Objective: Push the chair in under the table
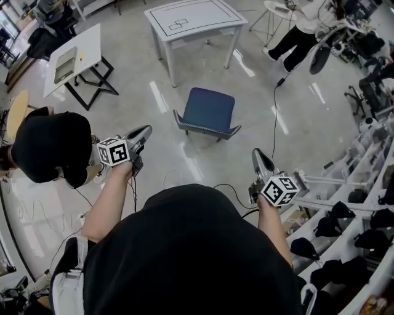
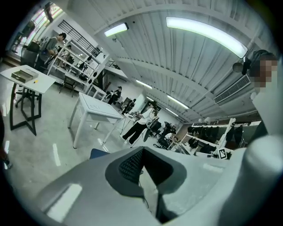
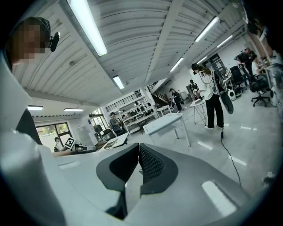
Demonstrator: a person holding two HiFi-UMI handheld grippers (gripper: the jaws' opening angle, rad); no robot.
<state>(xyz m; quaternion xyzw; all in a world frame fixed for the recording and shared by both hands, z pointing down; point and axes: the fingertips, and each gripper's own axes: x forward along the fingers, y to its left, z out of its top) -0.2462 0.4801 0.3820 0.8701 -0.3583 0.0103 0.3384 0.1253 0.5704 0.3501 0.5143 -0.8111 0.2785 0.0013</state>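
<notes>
Left claw seemingly shut, right claw shut, chair near table

Big workshop-type room, shiny grey floor with light glare all over it. Ribbed white ceiling, long tube lights. White desk on black trestle legs far left, shelving racks along the right, windows way at the back.

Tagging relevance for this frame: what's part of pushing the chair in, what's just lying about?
Job: blue chair; white table; left gripper and right gripper, both shut, empty.
Lying about: black-legged side table; shelf rack; standing person.
</notes>
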